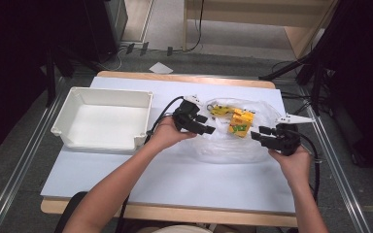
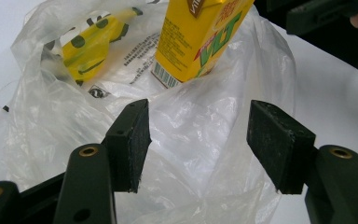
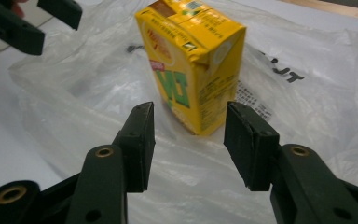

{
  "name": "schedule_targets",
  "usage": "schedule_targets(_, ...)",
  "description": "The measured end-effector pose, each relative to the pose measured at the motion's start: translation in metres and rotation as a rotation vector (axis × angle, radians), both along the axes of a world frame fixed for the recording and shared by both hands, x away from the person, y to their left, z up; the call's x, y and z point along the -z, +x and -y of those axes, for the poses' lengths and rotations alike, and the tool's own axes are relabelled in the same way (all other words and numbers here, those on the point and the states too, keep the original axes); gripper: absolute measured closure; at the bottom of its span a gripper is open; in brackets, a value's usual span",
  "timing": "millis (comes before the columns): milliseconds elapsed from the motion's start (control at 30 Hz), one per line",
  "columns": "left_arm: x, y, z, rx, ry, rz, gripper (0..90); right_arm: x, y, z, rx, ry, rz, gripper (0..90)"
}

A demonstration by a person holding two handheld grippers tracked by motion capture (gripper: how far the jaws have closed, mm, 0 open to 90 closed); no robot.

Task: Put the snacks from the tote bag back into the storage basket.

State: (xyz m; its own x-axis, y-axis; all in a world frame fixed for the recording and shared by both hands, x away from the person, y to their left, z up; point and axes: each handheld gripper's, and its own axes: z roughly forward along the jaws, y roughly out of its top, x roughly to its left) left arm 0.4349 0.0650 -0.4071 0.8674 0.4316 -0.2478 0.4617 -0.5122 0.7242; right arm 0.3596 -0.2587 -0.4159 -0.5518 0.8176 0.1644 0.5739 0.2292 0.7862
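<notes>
Step in hand, I judge: taking things from plastic bag [image 1: 233,133]. Left gripper [image 1: 208,124] and right gripper [image 1: 261,133] both apart, empty. Next: right closes on yellow carton [image 3: 193,70], lifts straight.

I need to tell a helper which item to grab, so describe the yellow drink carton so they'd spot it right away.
On the white table, right of the white bin, lies a crumpled clear plastic bag. The yellow drink carton stands on it between the two grippers. Unlike the rounded yellow item with dark spots beside it, it is boxy, with green lettering.
</notes>
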Motion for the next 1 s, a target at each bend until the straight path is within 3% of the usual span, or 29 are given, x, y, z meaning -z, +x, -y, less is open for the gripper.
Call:
schedule_targets(233,0.0,0.007,0.003,0.013,0.011,-0.01,40.2,0.008,-0.018,-0.008,-0.018,0.003,0.004,51.9)
schedule_targets(400,-0.003,0.01,0.006,0.023,0.016,0.012,40.2,0.014,-0.029,-0.011,-0.018,0.005,0.004,51.8)
schedule_targets(500,-0.002,0.011,0.01,0.04,0.025,0.035,38.9,0.017,-0.034,-0.011,-0.013,0.007,0.006,51.6)
schedule_targets(733,0.001,0.014,0.022,0.077,0.033,0.044,37.4,0.023,-0.044,-0.02,-0.036,0.008,-0.003,51.0)
schedule_targets(867,0.001,0.018,0.03,0.092,0.017,0.024,38.3,0.025,-0.048,-0.024,-0.043,0.01,-0.007,51.0)
schedule_targets(1000,-0.001,0.021,0.038,0.098,0.018,0.032,38.0,0.027,-0.052,-0.027,-0.051,0.004,-0.006,51.0)
